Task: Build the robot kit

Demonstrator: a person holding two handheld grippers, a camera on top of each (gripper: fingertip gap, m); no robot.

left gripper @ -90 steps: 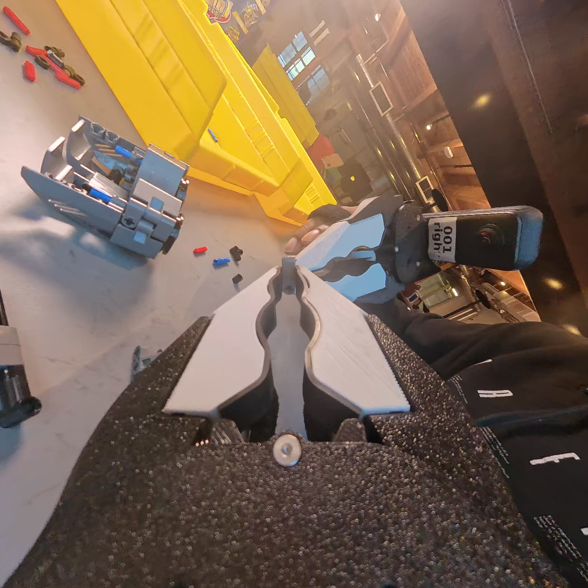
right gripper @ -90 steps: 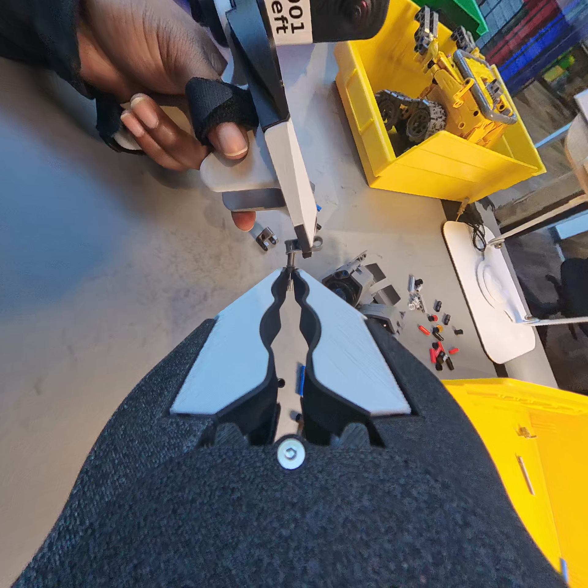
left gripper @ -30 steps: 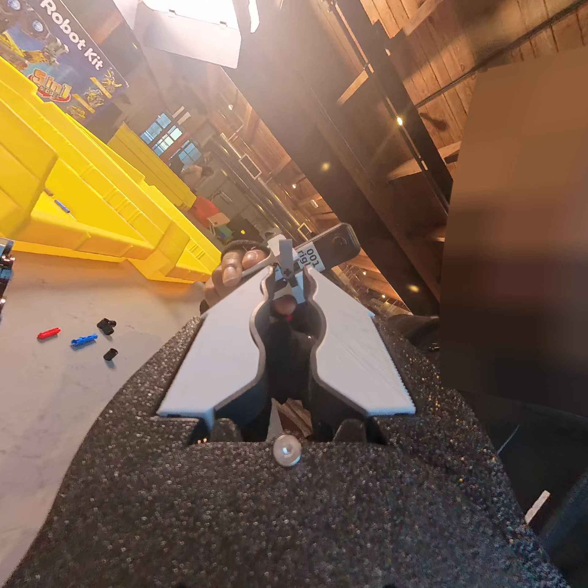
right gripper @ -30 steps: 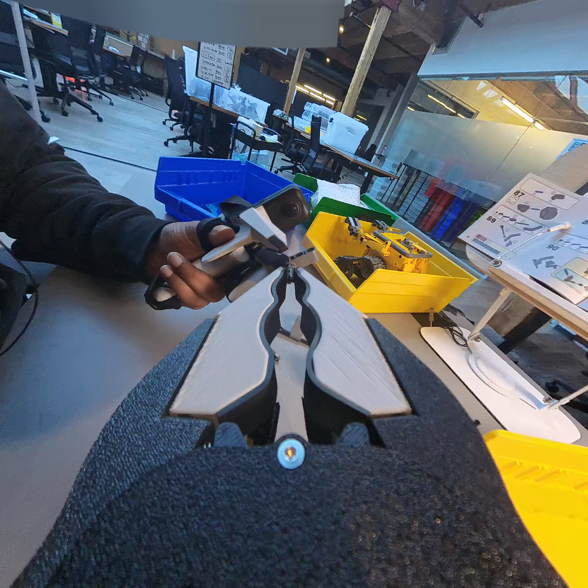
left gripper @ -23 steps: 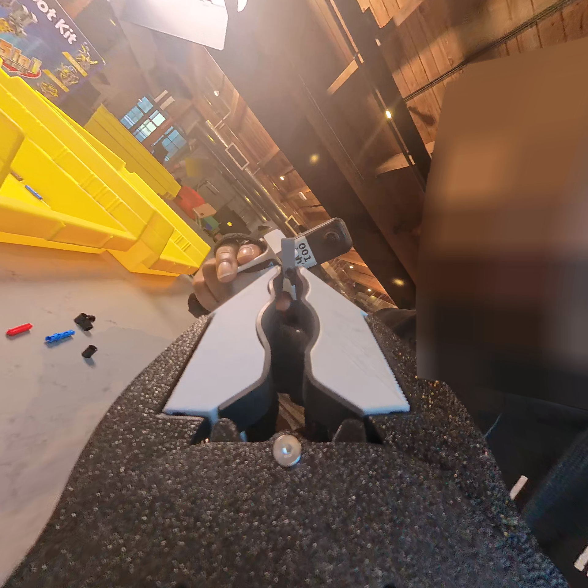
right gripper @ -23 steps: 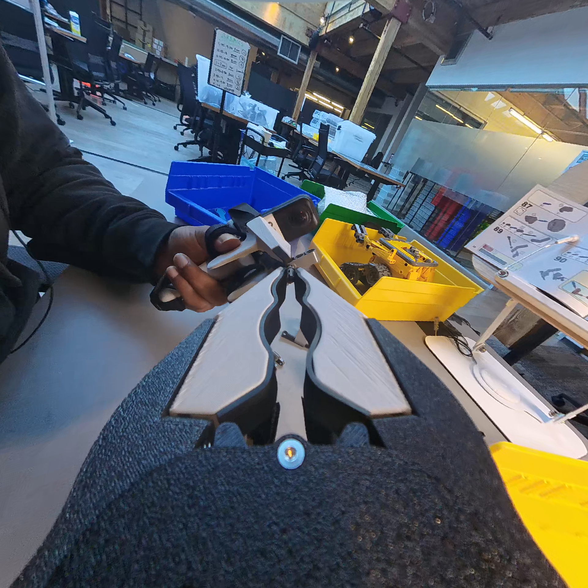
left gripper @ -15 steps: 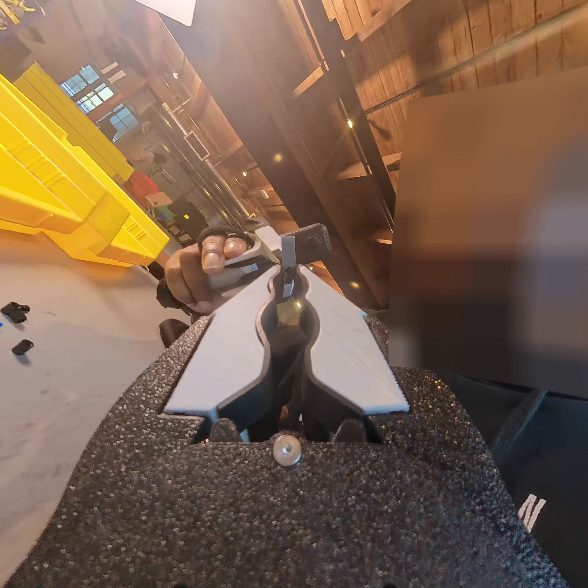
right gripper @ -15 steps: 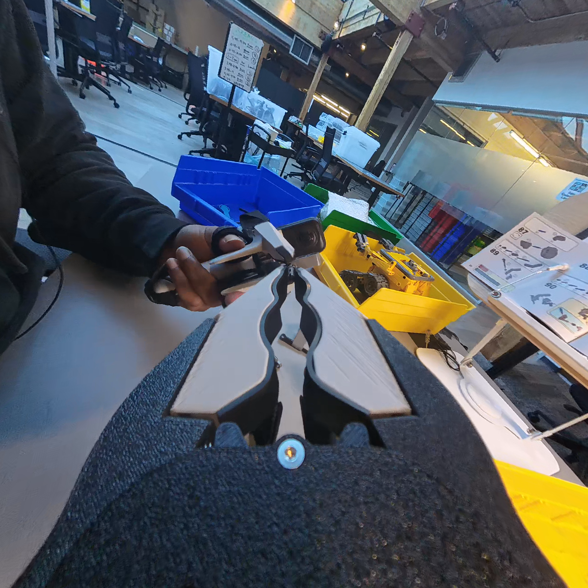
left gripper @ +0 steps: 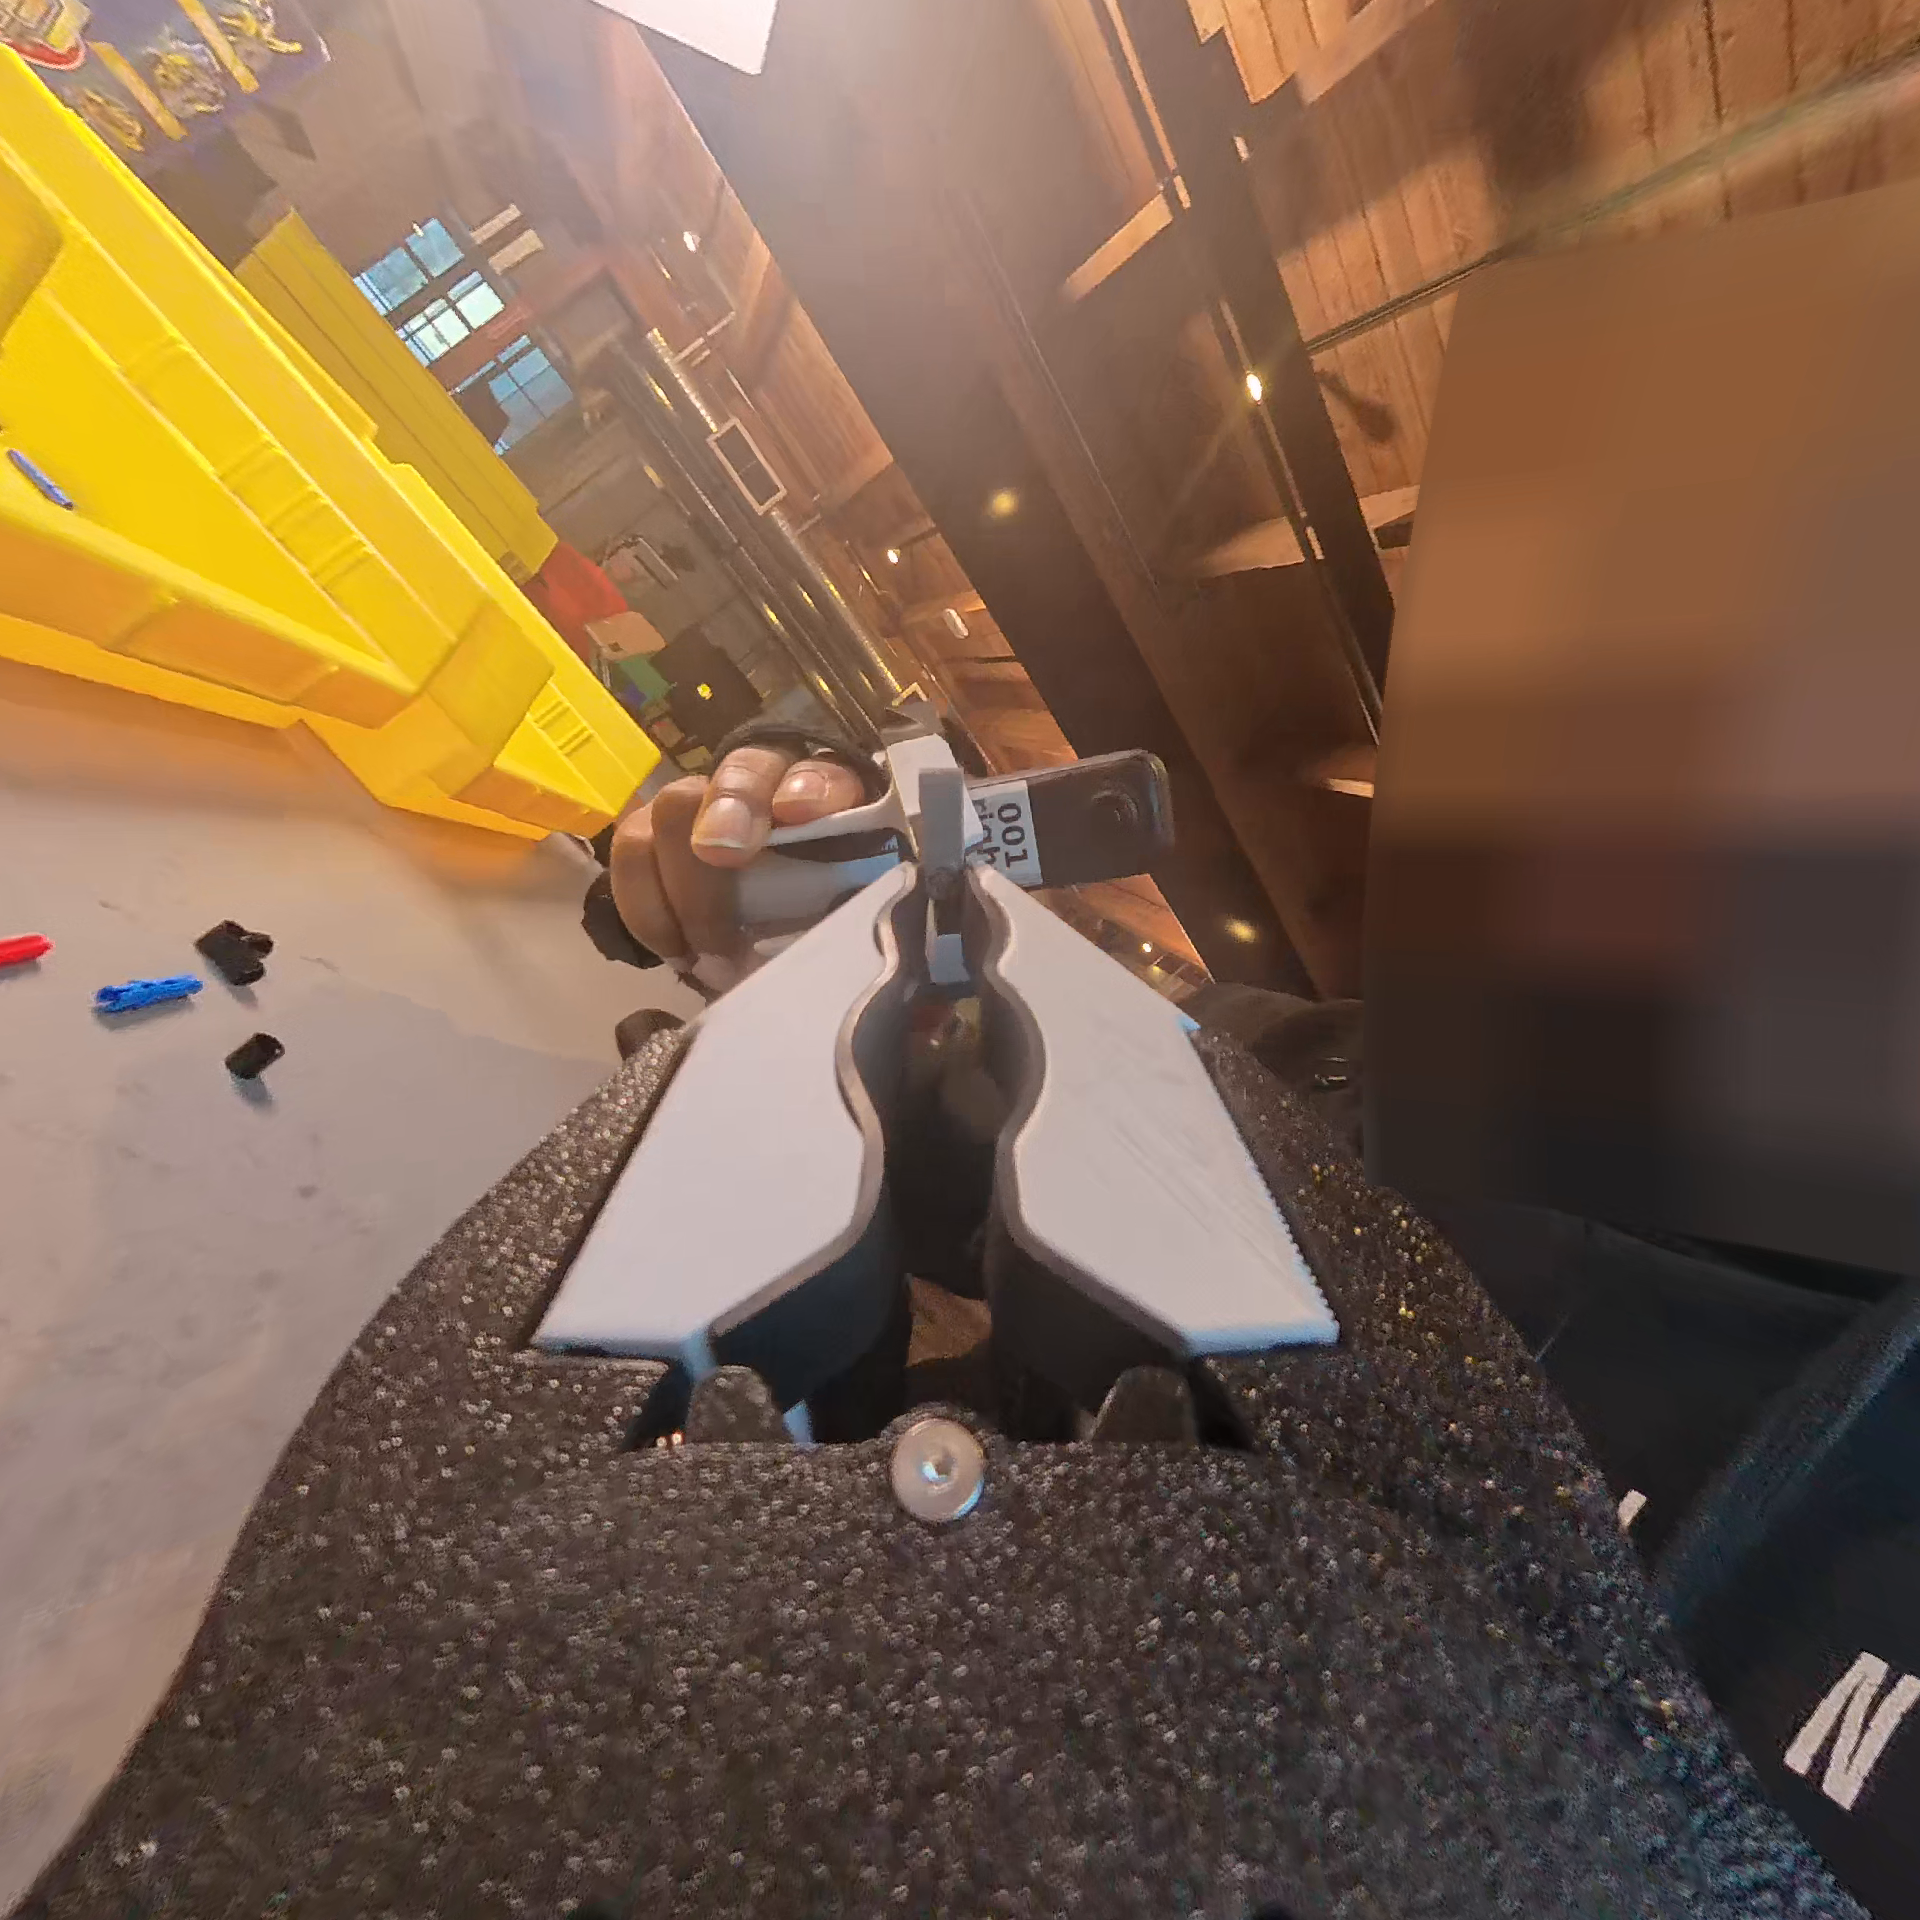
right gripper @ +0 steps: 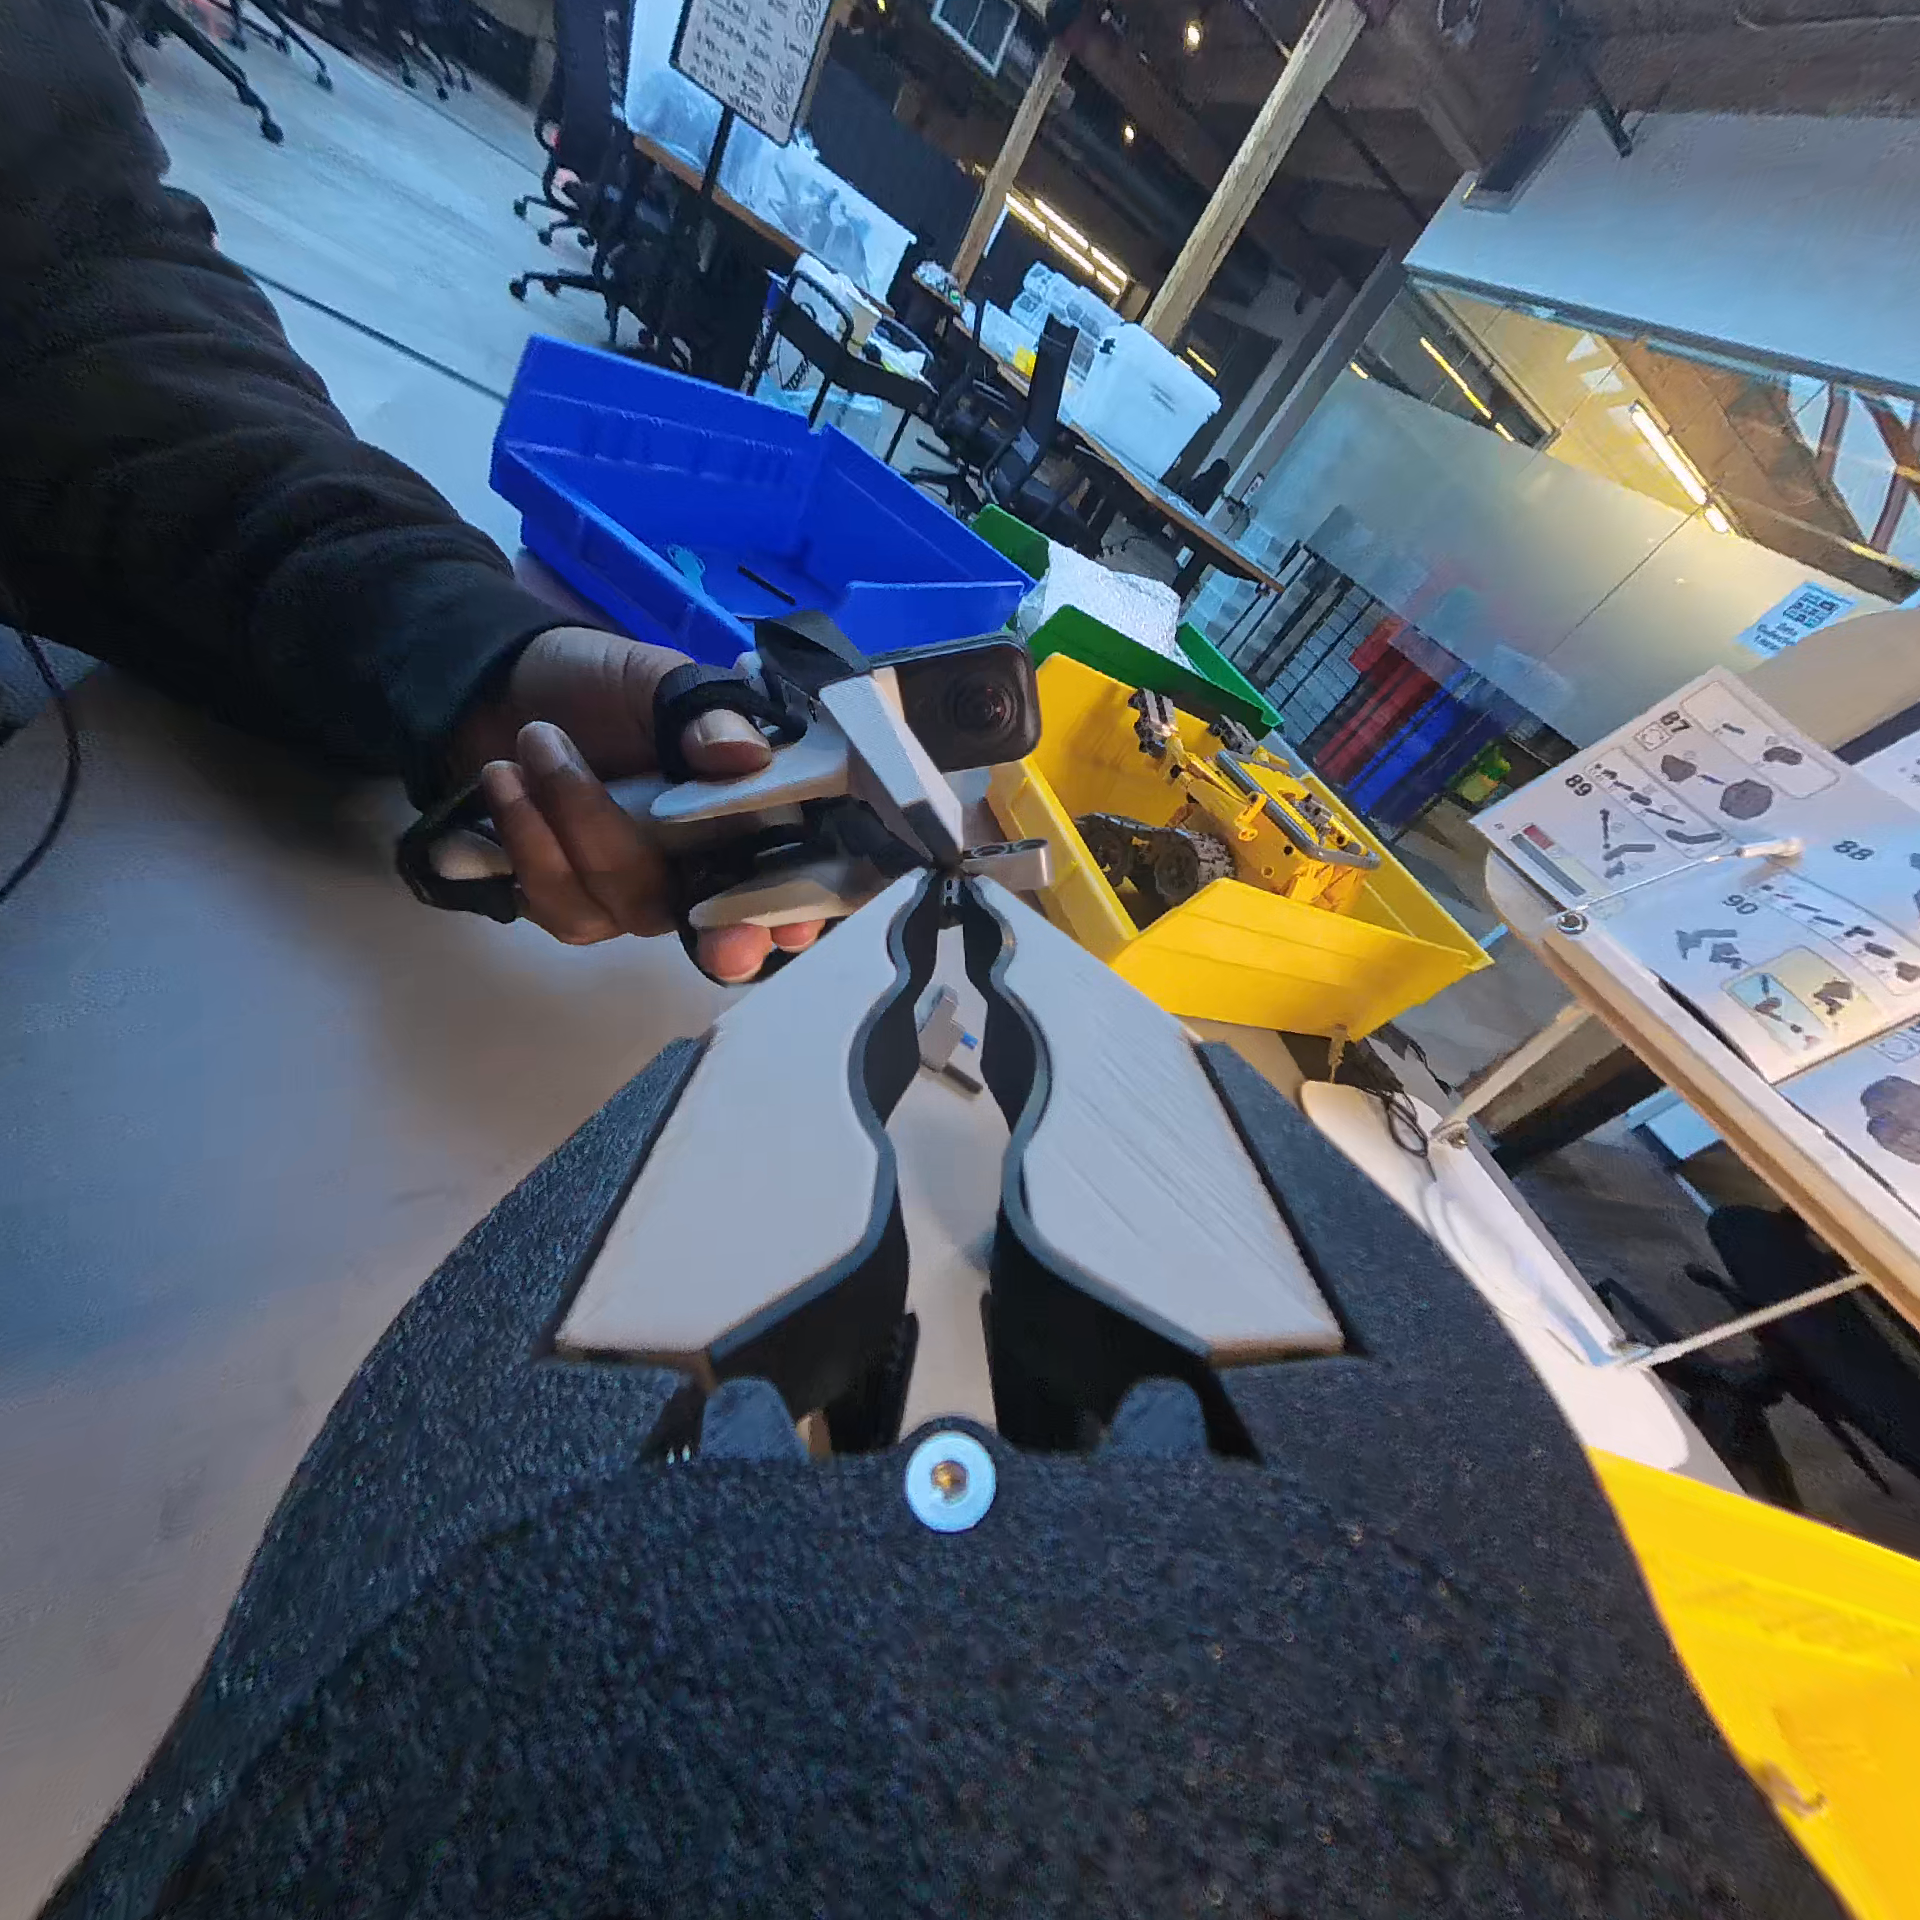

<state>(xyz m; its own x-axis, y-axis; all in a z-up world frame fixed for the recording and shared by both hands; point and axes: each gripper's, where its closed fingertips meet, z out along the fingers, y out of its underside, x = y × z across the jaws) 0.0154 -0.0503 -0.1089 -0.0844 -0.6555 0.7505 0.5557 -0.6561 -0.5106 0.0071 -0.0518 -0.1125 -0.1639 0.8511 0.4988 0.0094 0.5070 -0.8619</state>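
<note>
Overhead of grey table (right gripper: 208, 1091), both grippers met tip to tip; left gripper (left gripper: 940, 883) pinched narrow on grey beam (left gripper: 940, 821), long axis upright ahead; right gripper (right gripper: 951, 883) clamped on dark pin (right gripper: 951, 891) touching beam's hole, yellow bin (right gripper: 1247, 956) just beyond

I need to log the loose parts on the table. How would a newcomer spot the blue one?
In the left wrist view, start at the big yellow bins, then drop to the grey tabletop below. Among the small loose pieces there, the blue pin is slim and long, between a red pin and stubby black connectors.
</note>
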